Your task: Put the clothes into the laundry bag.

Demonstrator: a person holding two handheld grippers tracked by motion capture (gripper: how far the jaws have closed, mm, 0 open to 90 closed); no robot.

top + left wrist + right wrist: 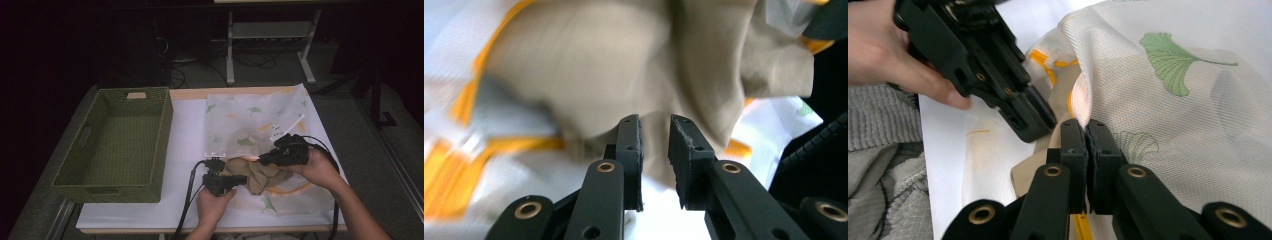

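Mesh laundry bag [260, 120] with green ginkgo-leaf print and orange zipper trim lies flat on the white-covered table [185, 130], right of centre. Its long axis runs from the far edge toward the person, mouth at the near end. Beige garment [257, 175] sits crumpled at that mouth, half in, spreading left to right.

Right tongs [1086, 131] clenched on the mesh edge of the bag's mouth, lifting it into a peak above the garment. Left tongs [654, 131] slightly parted, pads not pressing; beige cloth lies just past the tips and partly between them.

Green woven basket [115, 145] stands on the left side of the table, well apart from the bag. Nothing lies between the 2.
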